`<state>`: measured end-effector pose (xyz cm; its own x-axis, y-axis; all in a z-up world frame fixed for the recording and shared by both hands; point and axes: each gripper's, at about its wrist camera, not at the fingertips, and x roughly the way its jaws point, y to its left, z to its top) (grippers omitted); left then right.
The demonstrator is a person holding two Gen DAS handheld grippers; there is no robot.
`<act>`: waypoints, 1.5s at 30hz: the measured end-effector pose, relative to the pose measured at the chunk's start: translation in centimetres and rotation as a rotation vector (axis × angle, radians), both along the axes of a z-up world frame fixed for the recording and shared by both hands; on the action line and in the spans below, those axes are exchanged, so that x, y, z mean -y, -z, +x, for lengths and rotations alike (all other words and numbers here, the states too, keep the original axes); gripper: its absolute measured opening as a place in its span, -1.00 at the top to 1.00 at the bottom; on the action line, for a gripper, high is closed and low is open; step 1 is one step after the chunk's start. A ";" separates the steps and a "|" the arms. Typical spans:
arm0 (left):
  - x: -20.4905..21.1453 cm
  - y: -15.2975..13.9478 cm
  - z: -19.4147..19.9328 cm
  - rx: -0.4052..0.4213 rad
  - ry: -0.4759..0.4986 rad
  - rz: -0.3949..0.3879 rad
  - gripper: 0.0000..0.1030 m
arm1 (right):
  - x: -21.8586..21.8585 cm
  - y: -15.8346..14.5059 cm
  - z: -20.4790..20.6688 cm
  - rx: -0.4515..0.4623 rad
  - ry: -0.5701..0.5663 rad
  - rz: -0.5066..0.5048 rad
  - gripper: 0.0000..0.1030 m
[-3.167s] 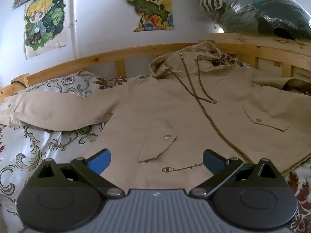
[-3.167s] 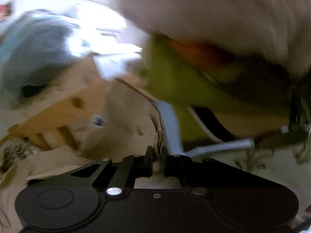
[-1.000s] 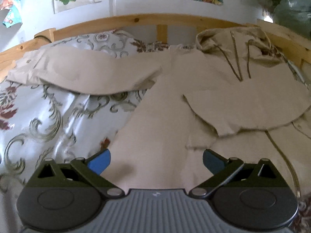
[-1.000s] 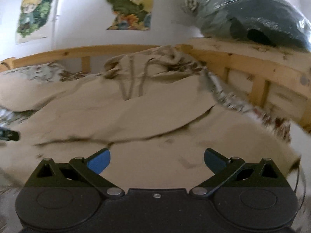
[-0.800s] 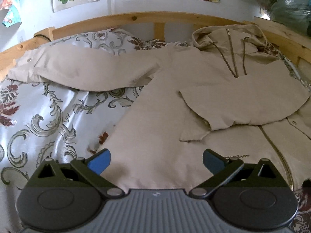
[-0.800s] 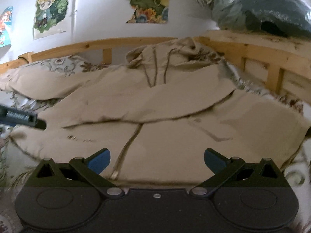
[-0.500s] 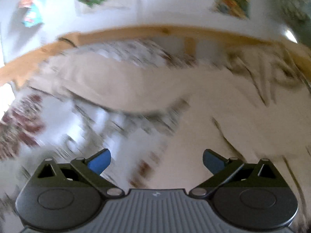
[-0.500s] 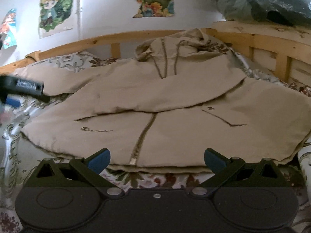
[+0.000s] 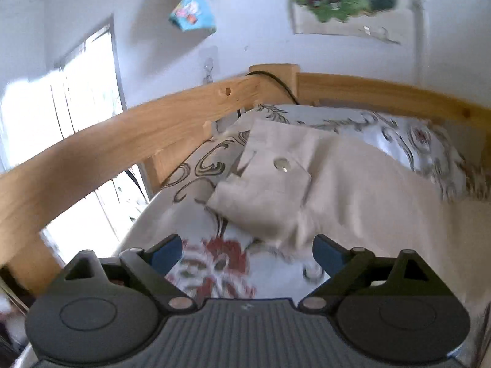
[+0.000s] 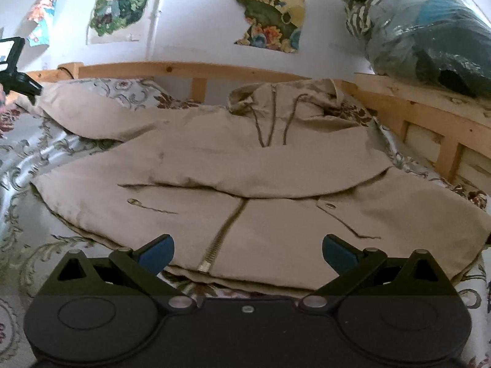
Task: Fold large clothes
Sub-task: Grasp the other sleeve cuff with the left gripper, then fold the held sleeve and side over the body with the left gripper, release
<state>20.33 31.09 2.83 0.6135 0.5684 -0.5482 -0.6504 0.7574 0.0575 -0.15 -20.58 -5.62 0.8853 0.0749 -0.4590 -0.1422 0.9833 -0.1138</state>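
Left wrist: left claw [image 9: 242, 253] closing, nothing between its fingers, sleeve cuff [image 9: 267, 184] just ahead. Right claw [image 10: 248, 253] gapes empty above jacket [image 10: 260, 184] hem. Soft, limp cloth; pinch at cuff edge.

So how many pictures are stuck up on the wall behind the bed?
3 in the right wrist view: an orange and blue poster at far left, a blond cartoon figure beside it, and a landscape print above the hood. Others may lie outside the frame.

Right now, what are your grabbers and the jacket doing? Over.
Left gripper empty, jaws closing, aimed at the sleeve cuff. Right gripper open, empty. Jacket flat, one sleeve folded across. Nothing in the way.
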 end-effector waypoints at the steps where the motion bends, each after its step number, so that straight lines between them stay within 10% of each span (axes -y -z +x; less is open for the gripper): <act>1: -1.1 0.0 0.6 0.019 0.002 -0.054 -0.83 | 0.2 0.0 0.2 0.000 0.004 -0.006 -0.99; 6: -4.9 0.4 1.4 0.163 -0.028 -0.296 -0.80 | 0.0 0.0 -0.1 0.037 -0.036 -0.056 -0.99; 10: -5.1 0.1 2.1 0.125 -0.040 -0.321 0.33 | -0.6 -0.2 -0.6 0.067 -0.077 -0.109 -0.99; 15: -1.4 -2.3 2.2 0.166 0.031 -0.166 0.88 | -1.0 -0.3 -0.9 0.070 -0.107 -0.108 -0.99; 20: 7.2 -7.2 1.7 0.255 0.292 0.129 0.91 | -0.1 -0.8 -1.3 0.089 -0.074 -0.079 -0.99; 27: 21.9 -11.8 0.5 0.386 0.711 0.175 0.91 | 1.2 -1.1 -1.6 0.113 -0.021 -0.055 -0.99; 36: 39.5 -5.9 -0.2 0.312 1.057 0.024 0.90 | 3.4 -0.5 -2.2 0.108 0.053 -0.034 -0.99; 42: 43.5 0.9 2.1 0.123 1.105 -0.327 0.86 | 4.6 0.1 -2.8 0.093 0.078 -0.028 -0.99; 45: 43.7 2.9 2.4 0.055 1.157 -0.357 0.78 | 5.1 0.4 -3.1 0.086 0.090 -0.030 -0.99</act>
<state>22.76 -12.59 -0.08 0.6862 -0.5092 -0.5195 0.4262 0.8601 -0.2802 -3.24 -25.69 -6.03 0.9239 -0.0189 -0.3823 -0.0424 0.9876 -0.1513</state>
